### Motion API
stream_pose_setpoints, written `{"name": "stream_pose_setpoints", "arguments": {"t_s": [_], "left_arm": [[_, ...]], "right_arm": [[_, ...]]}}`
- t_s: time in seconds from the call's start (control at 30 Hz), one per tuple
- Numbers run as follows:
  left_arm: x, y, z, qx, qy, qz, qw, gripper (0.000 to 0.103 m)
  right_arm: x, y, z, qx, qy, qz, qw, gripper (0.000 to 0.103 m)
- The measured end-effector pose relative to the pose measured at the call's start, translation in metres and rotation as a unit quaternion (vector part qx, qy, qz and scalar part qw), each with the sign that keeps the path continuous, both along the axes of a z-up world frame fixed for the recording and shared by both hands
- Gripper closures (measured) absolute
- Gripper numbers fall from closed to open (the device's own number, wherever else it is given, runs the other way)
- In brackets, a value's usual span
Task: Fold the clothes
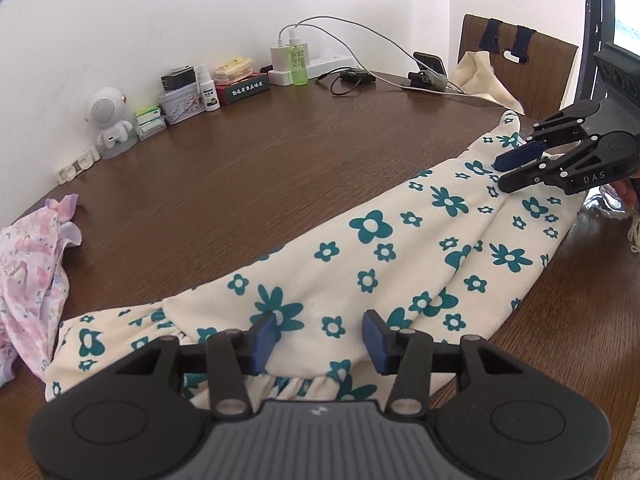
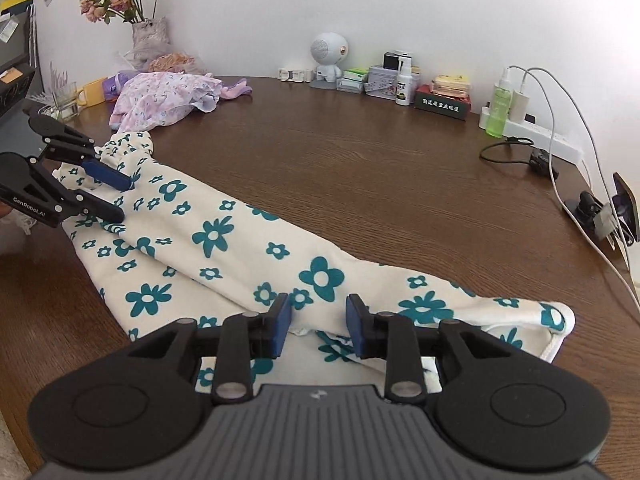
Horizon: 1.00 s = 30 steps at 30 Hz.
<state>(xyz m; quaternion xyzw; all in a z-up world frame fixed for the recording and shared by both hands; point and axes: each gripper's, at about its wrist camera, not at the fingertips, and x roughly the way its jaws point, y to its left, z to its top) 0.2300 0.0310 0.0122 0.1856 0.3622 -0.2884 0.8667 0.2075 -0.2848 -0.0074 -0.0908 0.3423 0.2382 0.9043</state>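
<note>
Cream trousers printed with teal flowers (image 1: 400, 248) lie folded lengthwise across the brown wooden table (image 1: 260, 152). My left gripper (image 1: 320, 332) is open just over the gathered waistband end; its blue pads stand apart and do not press the cloth. In the right wrist view the same trousers (image 2: 224, 248) stretch away from my right gripper (image 2: 318, 316), which is open above the cuff end, cloth below the gap. Each gripper shows in the other's view: the right gripper (image 1: 502, 174) at the far cuffs, the left gripper (image 2: 124, 198) at the waistband, both with jaws parted.
A crumpled pink floral garment (image 1: 28, 272) (image 2: 168, 96) lies at the table's end near the waistband. Along the wall stand a white robot-shaped speaker (image 2: 330, 58), boxes, a green bottle (image 2: 498, 108), a power strip with cables, a phone on a stand (image 1: 428, 68). A chair (image 1: 516, 60) is beyond the cuffs.
</note>
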Motion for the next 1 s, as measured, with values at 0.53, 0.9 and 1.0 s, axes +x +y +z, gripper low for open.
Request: {"name": "stream_pose_setpoints", "arguments": {"t_s": [0.53, 0.9, 1.0], "left_arm": [[-0.008, 0.04, 0.017, -0.039, -0.019, 0.041, 0.9982, 0.035], [0.041, 0.086, 0.001, -0.056, 0.032, 0.096, 0.9933, 0.033], [0.033, 0.109, 0.001, -0.063, 0.034, 0.13, 0.9889, 0.034]], "right_arm": [[-0.013, -0.006, 0.017, 0.036, -0.025, -0.067, 0.997, 0.067], [0.001, 0.013, -0.003, 0.039, -0.022, -0.142, 0.989, 0.068], [0.0, 0.001, -0.006, 0.039, -0.018, -0.154, 0.987, 0.078]]}}
